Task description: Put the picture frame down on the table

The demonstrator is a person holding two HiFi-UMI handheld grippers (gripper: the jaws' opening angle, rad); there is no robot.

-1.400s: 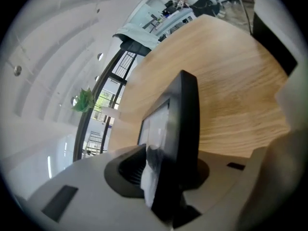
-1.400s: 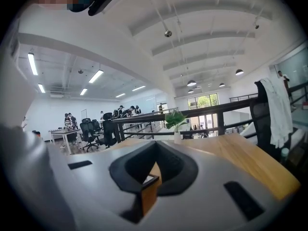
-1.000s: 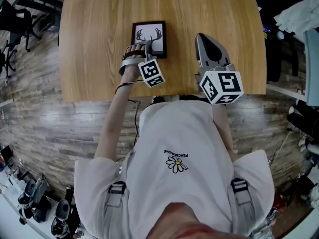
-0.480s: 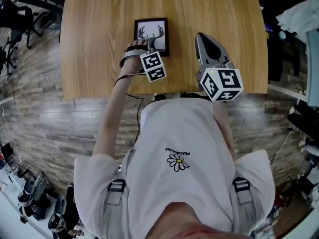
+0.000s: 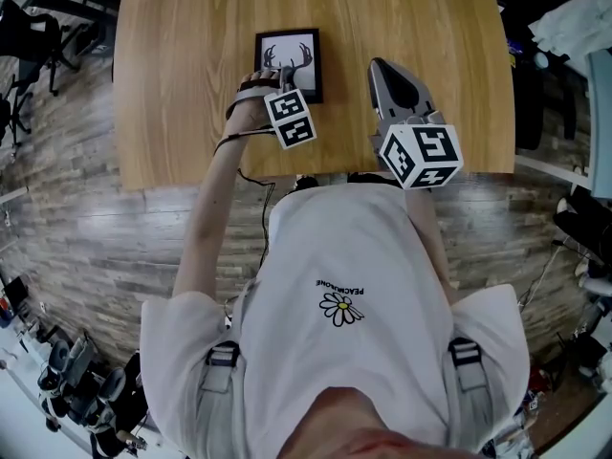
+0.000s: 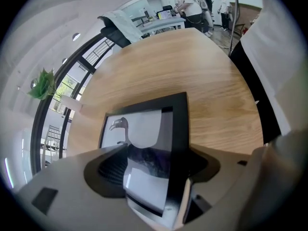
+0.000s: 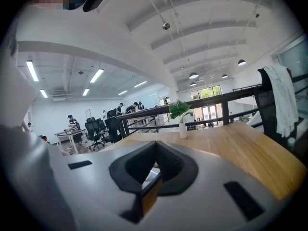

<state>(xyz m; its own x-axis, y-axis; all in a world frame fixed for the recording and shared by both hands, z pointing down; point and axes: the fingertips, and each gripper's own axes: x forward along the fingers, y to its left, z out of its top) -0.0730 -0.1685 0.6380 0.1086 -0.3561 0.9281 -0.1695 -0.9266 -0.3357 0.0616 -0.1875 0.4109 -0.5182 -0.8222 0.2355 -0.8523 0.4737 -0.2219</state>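
The black picture frame, with an antler print under its glass, lies flat on the wooden table. My left gripper points steeply down at the frame's near edge. In the left gripper view that edge of the frame runs between the jaws of the left gripper. These jaws have just been opening and now stand wide, not pressing on it. My right gripper hovers to the right of the frame, apart from it. Its jaws are closed to a seam with nothing held.
The table's front edge runs just under both hands. A small plant in a white vase stands at the far side of the table. Office chairs stand left of the table, and a white cloth hangs on a chair.
The left gripper's marker cube has come closer to the frame, so the gripper stands steeper. The frame stays flat on the table. The right gripper has kept still.
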